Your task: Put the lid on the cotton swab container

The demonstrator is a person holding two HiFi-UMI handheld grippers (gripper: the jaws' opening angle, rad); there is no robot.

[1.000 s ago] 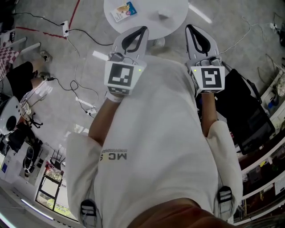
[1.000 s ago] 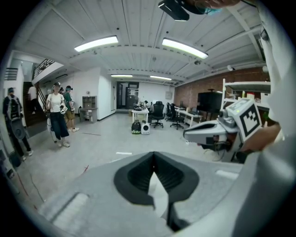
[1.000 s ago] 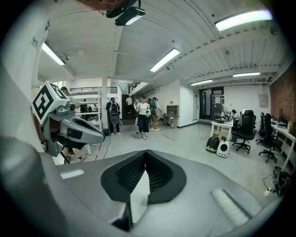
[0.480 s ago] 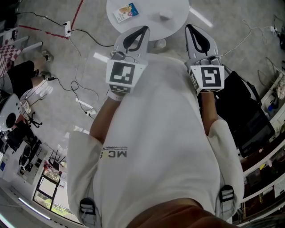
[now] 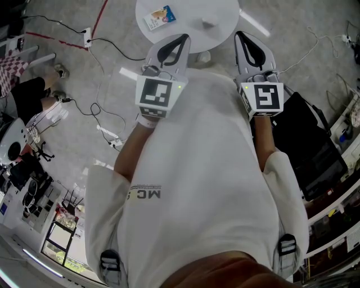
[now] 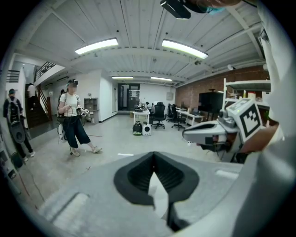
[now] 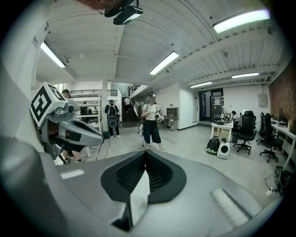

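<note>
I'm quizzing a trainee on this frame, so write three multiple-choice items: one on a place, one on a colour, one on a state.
1. Where does the colourful packet lie?
A. on the floor
B. on the round table
C. on a shelf

2. What colour is the person's shirt?
A. black
B. white
C. red

3. How do the left gripper and the right gripper stand?
A. both shut, nothing held
B. both wide open
C. both shut on a lid

Key:
1 B: the packet rests on the tabletop, near its edge.
2 B: the shirt fills the head view in white.
3 A: in each gripper view the jaws meet with nothing between them.
</note>
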